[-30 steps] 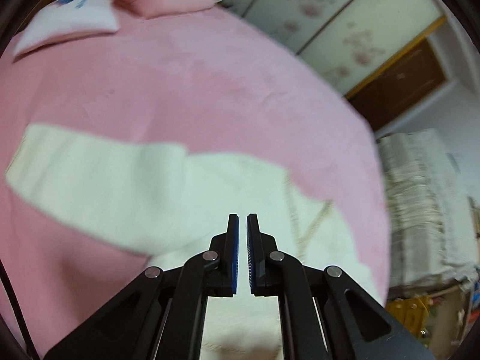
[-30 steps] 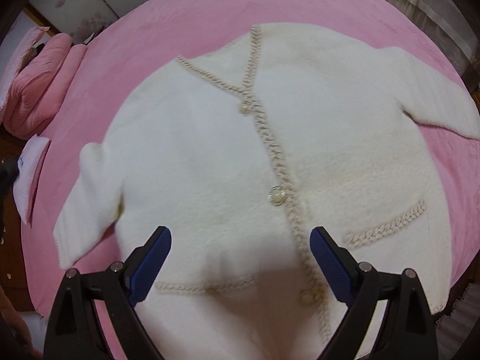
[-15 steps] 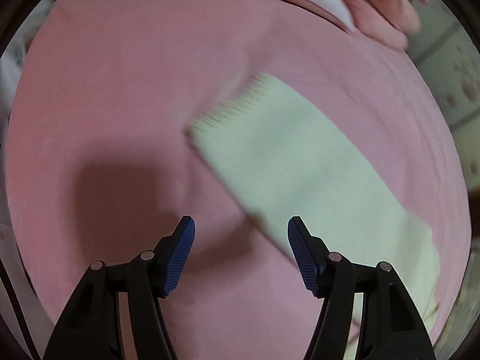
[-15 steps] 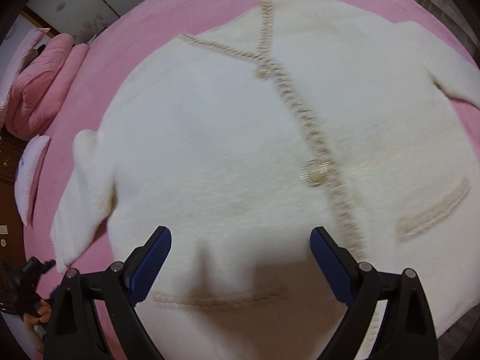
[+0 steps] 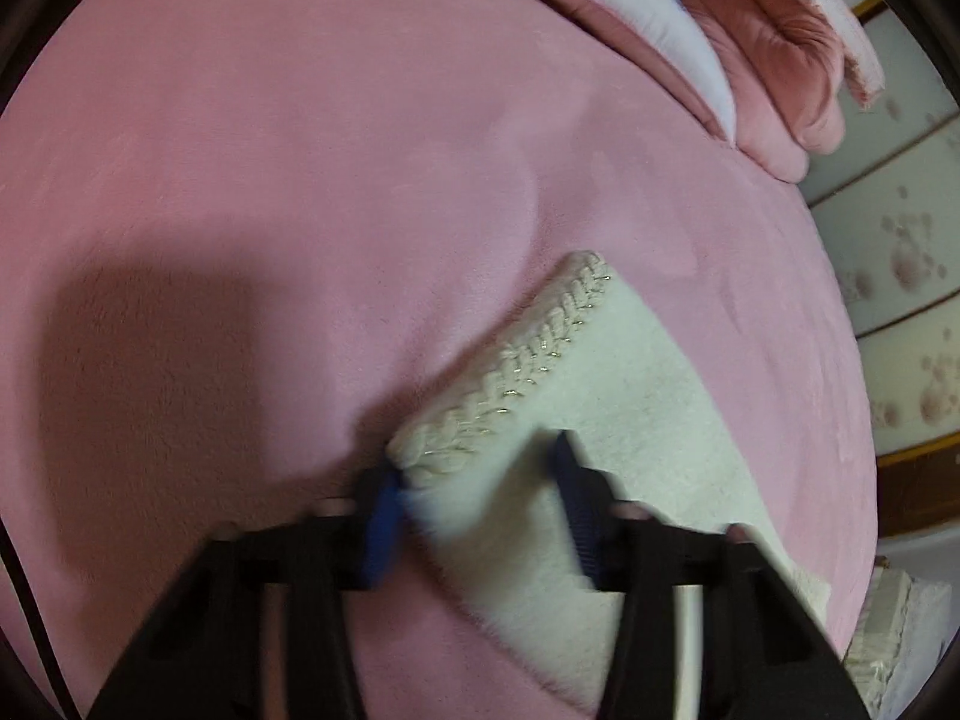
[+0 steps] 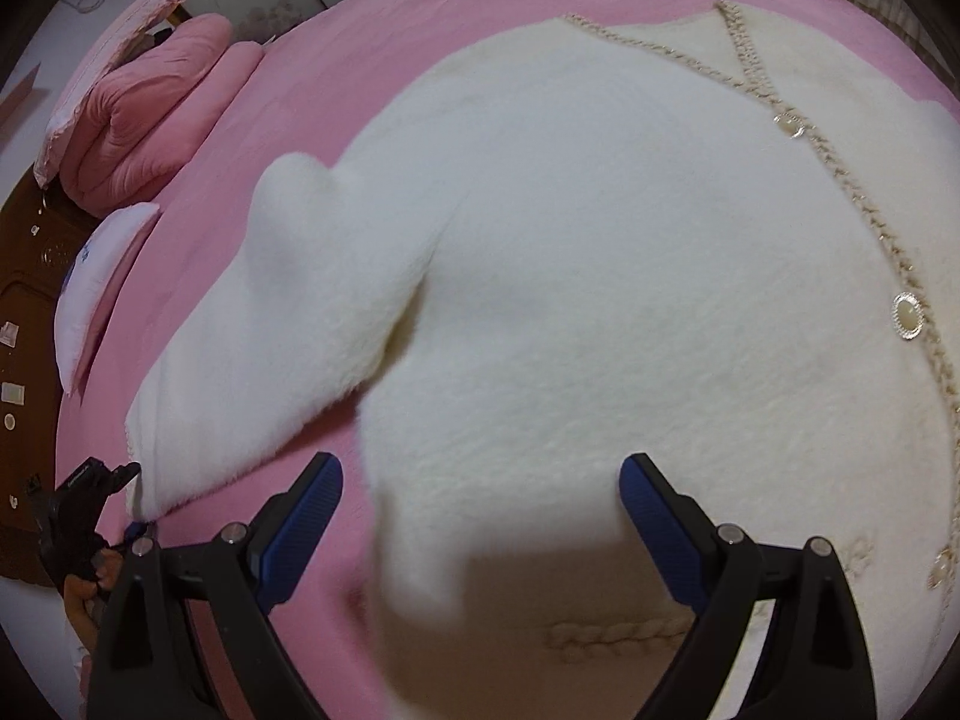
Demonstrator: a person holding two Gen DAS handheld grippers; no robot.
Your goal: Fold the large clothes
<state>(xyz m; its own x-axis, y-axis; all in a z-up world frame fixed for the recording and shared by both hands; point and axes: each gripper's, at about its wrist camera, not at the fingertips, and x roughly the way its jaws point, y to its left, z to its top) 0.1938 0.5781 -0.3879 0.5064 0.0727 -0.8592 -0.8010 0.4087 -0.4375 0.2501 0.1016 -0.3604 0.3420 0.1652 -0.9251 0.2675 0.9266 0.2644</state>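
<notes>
A cream fuzzy cardigan (image 6: pixel 600 300) with braided trim and pearl buttons lies face up on the pink bed cover (image 5: pixel 300 180). Its sleeve (image 5: pixel 630 420) runs out to a braided cuff (image 5: pixel 516 372). My left gripper (image 5: pixel 480 498) straddles the cuff's near corner and its jaws are closing, blurred, with the sleeve fabric between them. From the right wrist view the left gripper (image 6: pixel 90 480) shows as a black shape at the sleeve's end. My right gripper (image 6: pixel 480 516) hangs open just above the cardigan's lower side edge, with nothing gripped.
A white pillow (image 5: pixel 648 18) and a folded pink quilt (image 5: pixel 780 42) lie at the head of the bed. Flowered wardrobe doors (image 5: pixel 900 300) stand past the bed's edge. Dark wooden furniture (image 6: pixel 24 330) with small items borders the bed. A hand (image 6: pixel 84 588) holds the left gripper.
The left gripper swung down to the sleeve cuff, opened wide, and now narrows around the cuff corner. The right gripper dropped closer to the cardigan and shifted toward its sleeve side, still open.
</notes>
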